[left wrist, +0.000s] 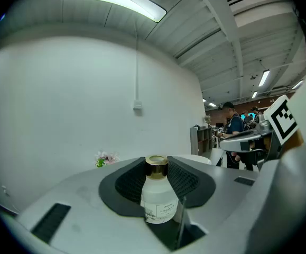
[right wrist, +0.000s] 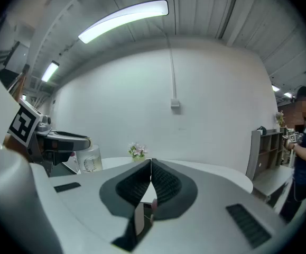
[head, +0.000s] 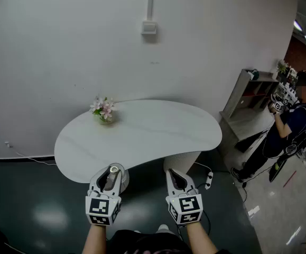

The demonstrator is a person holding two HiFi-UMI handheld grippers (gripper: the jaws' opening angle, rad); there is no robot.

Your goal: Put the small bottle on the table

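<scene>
A small frosted white bottle (left wrist: 157,197) with a gold cap stands upright between the dark pads of my left gripper (left wrist: 157,169), which is shut on it. In the head view the left gripper (head: 110,172) holds the bottle (head: 113,170) over the near edge of the white kidney-shaped table (head: 153,134). My right gripper (head: 175,175) hovers beside it, just off the table's front edge. Its jaws (right wrist: 148,167) are shut with nothing between them. The right gripper view shows the held bottle (right wrist: 90,159) at the left.
A small pot of pink flowers (head: 103,110) stands at the table's back left. A white wall with a switch box (head: 149,27) rises behind. A grey shelf unit (head: 247,97) and a standing person (head: 289,128) are at the right, on dark floor.
</scene>
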